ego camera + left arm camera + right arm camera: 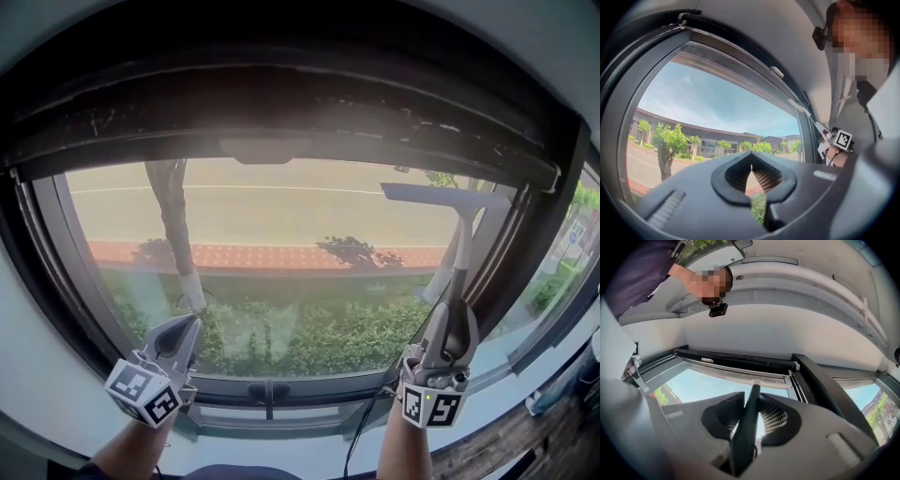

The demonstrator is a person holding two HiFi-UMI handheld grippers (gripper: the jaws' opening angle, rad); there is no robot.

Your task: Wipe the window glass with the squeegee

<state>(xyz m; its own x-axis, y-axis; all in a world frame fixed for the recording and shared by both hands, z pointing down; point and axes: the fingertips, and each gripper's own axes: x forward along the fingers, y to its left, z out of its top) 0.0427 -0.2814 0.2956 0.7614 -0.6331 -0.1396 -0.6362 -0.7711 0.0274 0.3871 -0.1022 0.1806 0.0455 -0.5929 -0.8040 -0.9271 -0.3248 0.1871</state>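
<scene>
Right tool (456, 314) was clamped on the bottom end of the squeegee (462, 239) handle, jaws narrow w/ the dark handle wedged between them. The right gripper view made that obvious. Left tool (190, 323) sat at the lower left of the head view, jaws pinched together on nothing, just parked in front of the window glass (281, 234).

Squeegee stood roughly upright in the right part of the head view, pale blade at the upper right of the pane, close beside the dark frame post (532, 234). Looked like it was on the glass but I couldn't swear to contact.

What could go wrong imo: grip was way down the handle, so the blade had lots of leverage. Push into the glass unevenly and the handle could twist in the jaws, one end of the blade lifts, streaks. Blade end was also near that post, so a sideways drift prob snags it.

Views: only the head view gave the whole blade plus the tree trunk (178, 234) and hedge (328, 342) outside. Right gripper view showed the actual clamp, but the blade was just a thin strip near the top frame. Left gripper view got the squeegee side-on at the right of frame, w/ the other tool's marker cube (843, 138), and showed its own jaws held nothing.
</scene>
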